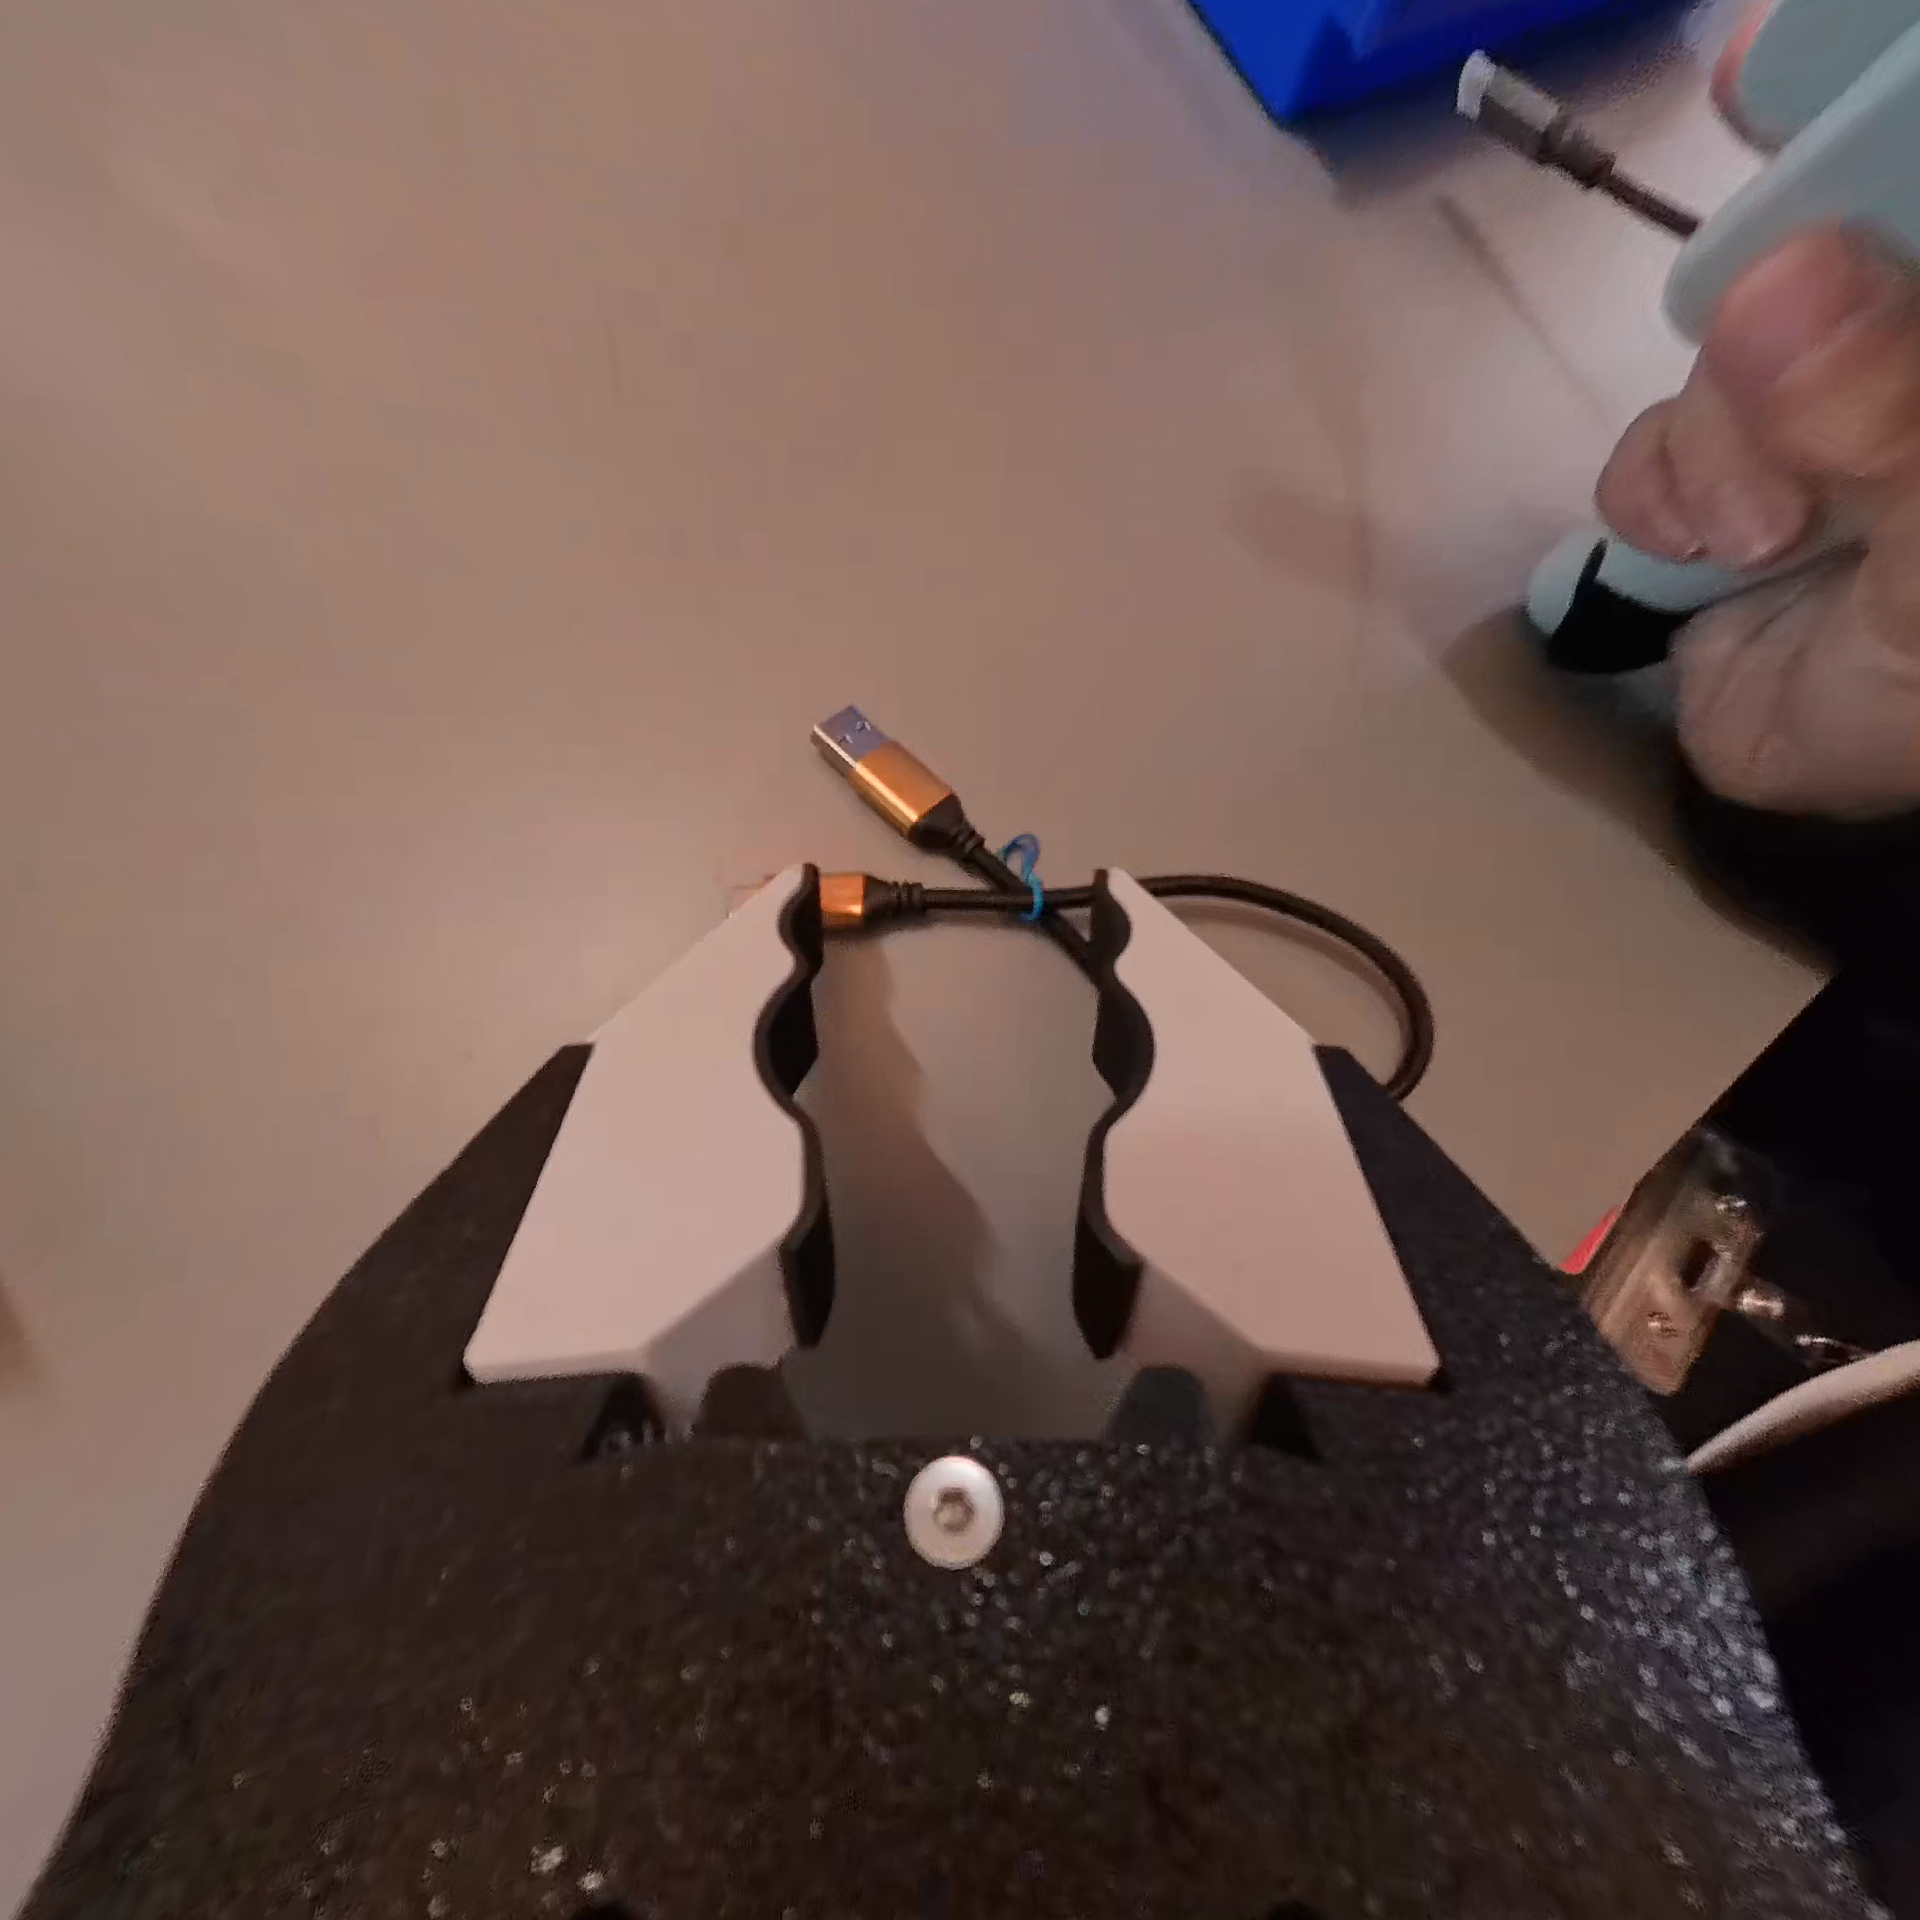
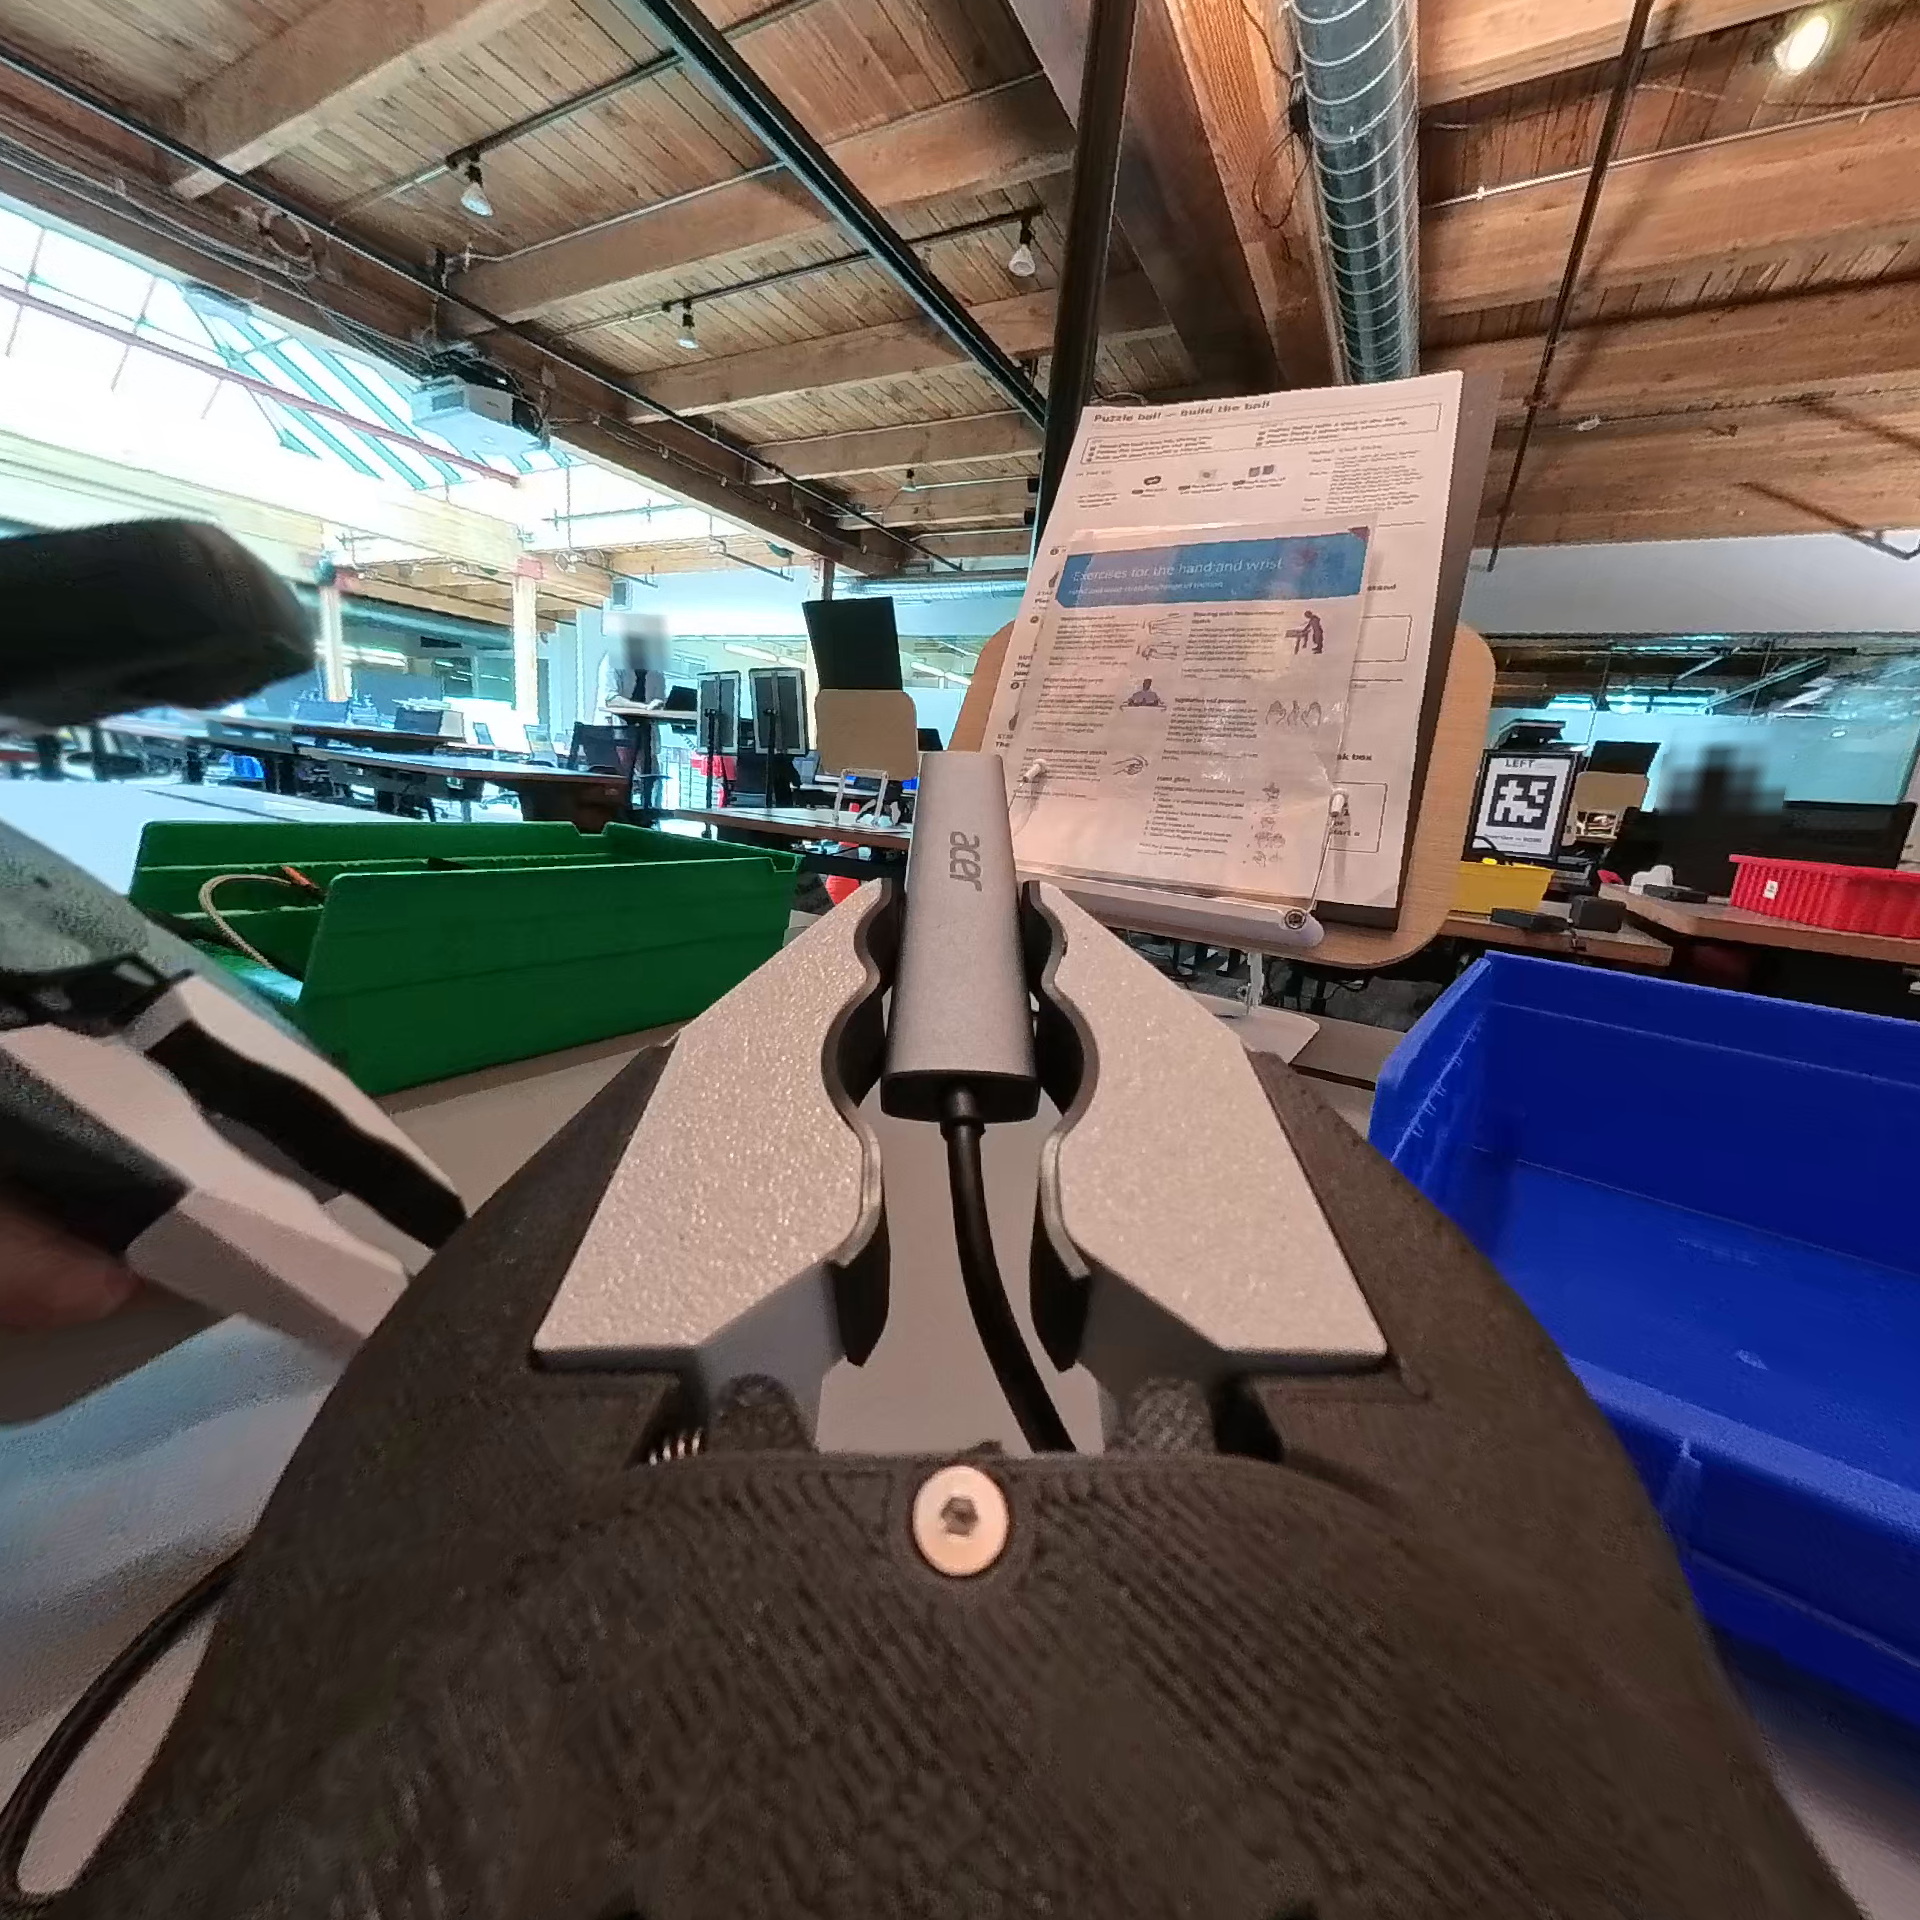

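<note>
- Left tongs point(image 1: 951, 883) hang apart and empty just above a short black USB cable point(image 1: 1039, 883) lying near the table's point(image 1: 520, 468) right edge; its gold-sleeved small plug point(image 1: 847, 896) sits at the left fingertip, and the larger gold plug point(image 1: 883, 774) lies just beyond on bare table.
- Right tongs point(image 2: 956, 914) are clamped on a grey USB hub point(image 2: 956, 935), held upright off the table, its black lead point(image 2: 997, 1278) trailing back between the fingers.
- Risk, as a judgement: the slim, smooth hub could twist or slide if its lead tugs; the blue tie point(image 1: 1023, 883) binding the crossed cable may drag both plugs together.
- Only the left view shows the cable and a hand point(image 1: 1787, 499) gripping the other handle; only the right view shows the hub, a green bin point(image 2: 468, 935), a blue bin point(image 2: 1662, 1195) and a stand of printed sheets point(image 2: 1226, 665).
</note>
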A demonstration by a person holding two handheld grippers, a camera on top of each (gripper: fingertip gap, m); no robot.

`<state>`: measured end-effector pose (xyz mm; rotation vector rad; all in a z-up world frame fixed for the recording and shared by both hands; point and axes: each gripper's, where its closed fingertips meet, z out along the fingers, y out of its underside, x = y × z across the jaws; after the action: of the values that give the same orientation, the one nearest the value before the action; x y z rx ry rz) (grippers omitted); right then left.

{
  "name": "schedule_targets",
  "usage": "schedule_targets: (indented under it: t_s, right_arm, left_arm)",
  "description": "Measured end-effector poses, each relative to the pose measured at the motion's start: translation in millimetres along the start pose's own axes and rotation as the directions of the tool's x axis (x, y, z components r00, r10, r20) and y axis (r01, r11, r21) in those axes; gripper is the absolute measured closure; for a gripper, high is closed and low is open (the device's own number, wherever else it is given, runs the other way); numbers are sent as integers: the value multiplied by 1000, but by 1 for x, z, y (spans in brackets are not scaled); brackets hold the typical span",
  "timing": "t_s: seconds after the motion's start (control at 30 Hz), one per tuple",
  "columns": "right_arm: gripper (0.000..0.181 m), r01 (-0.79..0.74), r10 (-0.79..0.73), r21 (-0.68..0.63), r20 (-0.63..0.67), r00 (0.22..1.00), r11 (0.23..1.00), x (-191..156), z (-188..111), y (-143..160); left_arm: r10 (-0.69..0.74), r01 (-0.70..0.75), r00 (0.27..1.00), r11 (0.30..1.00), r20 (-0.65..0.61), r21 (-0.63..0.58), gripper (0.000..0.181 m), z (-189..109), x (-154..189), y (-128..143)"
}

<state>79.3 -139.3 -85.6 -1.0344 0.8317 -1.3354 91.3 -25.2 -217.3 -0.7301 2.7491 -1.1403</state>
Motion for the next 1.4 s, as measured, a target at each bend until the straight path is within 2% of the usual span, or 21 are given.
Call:
schedule_targets:
  t_s: [0.17, 0.23, 0.3, 0.33, 0.37, 0.43, 0.53, 0.67, 0.83, 0.93, 1.03, 1.1, 1.17, 1.23, 1.4]
  right_arm:
    - [159, 4, -4, -2, 3, 1000, 1000, -1, 0, 0]
    - [159, 9, -9, -1, 7, 1000, 1000, -2, 0, 0]
    - [159, 17, -17, -2, 12, 1000, 1000, -3, 0, 0]
    - [160, 19, -19, -2, 14, 1000, 1000, -4, 0, 0]
    - [159, 21, -21, -1, 13, 1000, 1000, -4, 0, 0]
    - [159, 17, -17, 2, 11, 1000, 1000, -3, -1, 0]
    - [159, 13, -13, -2, 10, 1000, 1000, -3, 0, 0]
    - [160, 24, -24, 2, 16, 1000, 1000, -5, -1, 0]
    - [159, 15, -15, 1, 15, 1000, 1000, -3, -1, 0]
    - [159, 19, -19, 0, 15, 1000, 1000, -4, -1, 0]
    - [159, 28, -28, -6, 18, 999, 1000, -5, 0, 1]
    - [159, 30, -30, -10, 18, 999, 1000, -6, 1, 1]
    - [159, 30, -30, -10, 17, 999, 999, -5, 0, 1]
    - [159, 30, -30, -10, 17, 999, 1000, -5, 0, 1]
    - [159, 36, -36, -11, 22, 999, 999, -7, 1, 1]
  left_arm:
    - [-92, 92, 996, 996, -17, 10, 134, -14, 0, -6]
    - [-76, 80, 996, 993, -55, 83, 136, -18, 14, -14]
    - [179, -155, 973, 974, -147, 164, 137, -19, 49, -18]
    - [309, -285, 940, 945, -146, 163, 138, -16, 59, -13]
    - [374, -362, 921, 925, -110, 112, 140, -11, 58, -6]
    - [366, -365, 929, 931, -49, 22, 143, -4, 51, 0]
    - [352, -336, 920, 935, -171, 115, 149, 4, 78, -9]
    - [503, -510, 843, 860, -192, 14, 159, 12, 77, 16]
    - [585, -609, 770, 793, -255, -16, 163, -7, 65, 38]
    - [577, -595, 802, 795, -153, -118, 157, -22, 22, 42]
    - [460, -454, 888, 878, 3, -148, 148, -34, -13, 32]
    - [343, -333, 935, 936, 88, -114, 142, -35, -28, 20]
    - [272, -266, 952, 962, 142, -62, 143, -30, -37, 6]
    - [262, -264, 949, 964, 173, -10, 148, -21, -41, -11]
    - [268, -258, 941, 963, 208, -74, 149, 11, -50, -17]
